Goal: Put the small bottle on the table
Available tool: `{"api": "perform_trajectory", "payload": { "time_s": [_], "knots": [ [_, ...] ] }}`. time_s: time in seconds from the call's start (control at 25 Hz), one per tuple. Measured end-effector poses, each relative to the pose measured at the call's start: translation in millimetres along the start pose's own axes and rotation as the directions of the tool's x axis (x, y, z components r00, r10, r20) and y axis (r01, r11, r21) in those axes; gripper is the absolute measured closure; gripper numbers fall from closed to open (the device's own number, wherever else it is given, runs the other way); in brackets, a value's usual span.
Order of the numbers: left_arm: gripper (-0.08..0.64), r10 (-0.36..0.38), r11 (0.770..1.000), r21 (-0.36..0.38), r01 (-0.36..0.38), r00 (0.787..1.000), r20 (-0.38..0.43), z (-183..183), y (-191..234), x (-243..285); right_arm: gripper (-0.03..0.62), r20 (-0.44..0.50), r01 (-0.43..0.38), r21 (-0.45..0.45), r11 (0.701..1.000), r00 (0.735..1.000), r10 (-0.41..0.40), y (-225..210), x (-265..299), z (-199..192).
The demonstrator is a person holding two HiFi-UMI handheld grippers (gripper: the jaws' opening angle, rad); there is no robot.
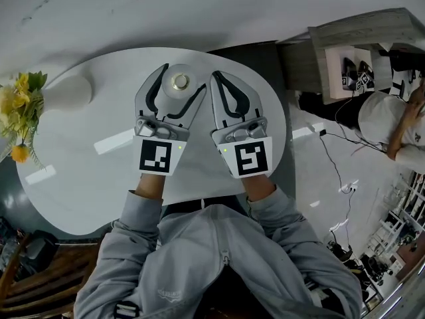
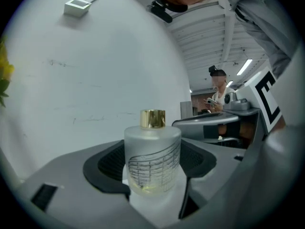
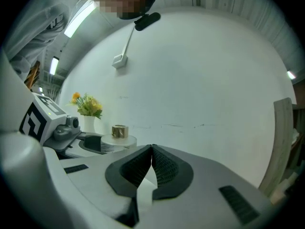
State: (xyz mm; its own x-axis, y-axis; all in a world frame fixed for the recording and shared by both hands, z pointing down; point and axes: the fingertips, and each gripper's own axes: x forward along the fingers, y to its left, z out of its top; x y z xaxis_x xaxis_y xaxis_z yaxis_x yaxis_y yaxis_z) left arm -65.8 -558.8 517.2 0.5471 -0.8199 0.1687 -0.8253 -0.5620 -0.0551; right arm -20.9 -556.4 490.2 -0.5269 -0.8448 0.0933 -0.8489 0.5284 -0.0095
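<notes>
The small frosted bottle (image 1: 178, 84) with a gold cap stands upright between the jaws of my left gripper (image 1: 180, 78), over the far middle of the white table (image 1: 99, 178). In the left gripper view the bottle (image 2: 152, 161) fills the gap, and the black pads (image 2: 107, 163) sit against its sides. Whether its base rests on the table is hidden. My right gripper (image 1: 218, 77) is just to the right of it, shut with nothing in it; its fingertips meet in the right gripper view (image 3: 152, 149), where the bottle (image 3: 118, 135) shows at the left.
A white vase (image 1: 73, 92) with yellow flowers (image 1: 23, 108) stands on the table's left end. A wooden cabinet (image 1: 358, 38) and a person (image 1: 392, 121) are off to the right, with cables on the floor. A dark chair (image 1: 40, 278) is at lower left.
</notes>
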Motion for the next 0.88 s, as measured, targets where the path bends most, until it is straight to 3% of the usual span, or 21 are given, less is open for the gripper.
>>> {"api": "perform_trajectory", "payload": {
  "time_s": [0.12,0.32,0.52,0.88],
  "knots": [
    [0.229,-0.02,0.999,0.048,0.022,0.999,-0.036,-15.1,-1.3,9.2,0.565,-0.016,0.001,-0.007,1.0,1.0,-0.001,-3.8,6.8,-13.9],
    [0.229,-0.013,1.0,0.001,0.013,0.998,-0.063,-36.8,2.0,22.0,0.565,-0.043,0.004,-0.001,1.0,0.999,-0.004,-9.0,17.1,-33.8],
    [0.229,-0.032,0.999,-0.043,0.025,0.987,-0.156,-58.0,2.8,32.1,0.565,-0.072,0.002,0.01,1.0,0.997,-0.002,-11.9,24.6,-47.6],
    [0.229,-0.038,0.999,-0.045,0.028,0.966,-0.255,-80.6,3.2,40.7,0.565,-0.098,0.007,0.026,1.0,0.995,-0.004,-13.5,29.2,-57.3]
  ]
}}
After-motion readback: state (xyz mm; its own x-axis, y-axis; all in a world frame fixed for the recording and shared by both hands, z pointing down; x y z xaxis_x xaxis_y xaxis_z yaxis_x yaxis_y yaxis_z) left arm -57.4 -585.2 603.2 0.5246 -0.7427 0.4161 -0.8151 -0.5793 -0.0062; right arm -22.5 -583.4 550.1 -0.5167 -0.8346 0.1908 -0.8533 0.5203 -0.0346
